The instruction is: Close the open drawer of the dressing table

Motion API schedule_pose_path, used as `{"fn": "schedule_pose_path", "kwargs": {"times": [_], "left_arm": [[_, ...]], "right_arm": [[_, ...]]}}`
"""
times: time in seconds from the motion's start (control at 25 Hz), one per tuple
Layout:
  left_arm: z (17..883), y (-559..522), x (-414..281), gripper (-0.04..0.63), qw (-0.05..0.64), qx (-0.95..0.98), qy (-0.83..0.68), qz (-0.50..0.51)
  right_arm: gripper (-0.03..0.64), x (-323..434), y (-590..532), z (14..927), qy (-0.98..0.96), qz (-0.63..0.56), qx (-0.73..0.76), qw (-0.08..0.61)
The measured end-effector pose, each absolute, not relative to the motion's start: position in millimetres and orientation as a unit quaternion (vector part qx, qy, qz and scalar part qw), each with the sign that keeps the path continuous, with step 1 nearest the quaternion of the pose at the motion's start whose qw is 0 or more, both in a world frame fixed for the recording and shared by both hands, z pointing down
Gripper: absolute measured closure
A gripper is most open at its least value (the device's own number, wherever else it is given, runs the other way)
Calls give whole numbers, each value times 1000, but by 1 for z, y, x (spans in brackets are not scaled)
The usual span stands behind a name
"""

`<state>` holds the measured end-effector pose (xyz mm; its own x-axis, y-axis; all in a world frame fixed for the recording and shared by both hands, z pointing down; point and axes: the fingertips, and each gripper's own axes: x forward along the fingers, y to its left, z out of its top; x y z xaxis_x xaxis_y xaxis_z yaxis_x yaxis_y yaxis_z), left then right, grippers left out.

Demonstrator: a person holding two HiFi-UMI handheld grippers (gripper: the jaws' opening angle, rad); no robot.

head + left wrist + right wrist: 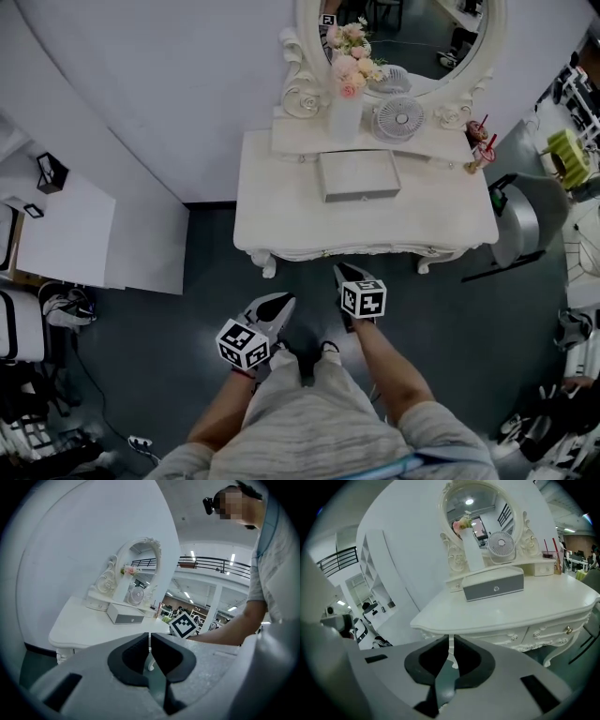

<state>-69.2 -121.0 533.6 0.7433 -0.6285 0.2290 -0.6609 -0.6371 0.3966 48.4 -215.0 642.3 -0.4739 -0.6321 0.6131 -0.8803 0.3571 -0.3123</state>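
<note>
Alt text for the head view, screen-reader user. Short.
Seen from above, a person stands before a white dressing table with its small drawer pulled out over the tabletop, the left gripper and right gripper held low, short of the table's front edge. A vase of pink flowers, a small fan and an oval mirror stand behind the drawer.

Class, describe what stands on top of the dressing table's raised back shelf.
A white vase of pink flowers and a small white fan stand on the shelf, before the oval mirror. The open drawer juts out below them; the recess behind it is covered.
</note>
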Motion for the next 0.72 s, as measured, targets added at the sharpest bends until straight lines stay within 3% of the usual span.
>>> {"fn": "schedule_pose_path", "kwargs": {"times": [0.72], "left_arm": [[491,-107,-63,577,208,915,-346,15]], "right_arm": [[597,30,-144,500,-870,259,411,85]]}}
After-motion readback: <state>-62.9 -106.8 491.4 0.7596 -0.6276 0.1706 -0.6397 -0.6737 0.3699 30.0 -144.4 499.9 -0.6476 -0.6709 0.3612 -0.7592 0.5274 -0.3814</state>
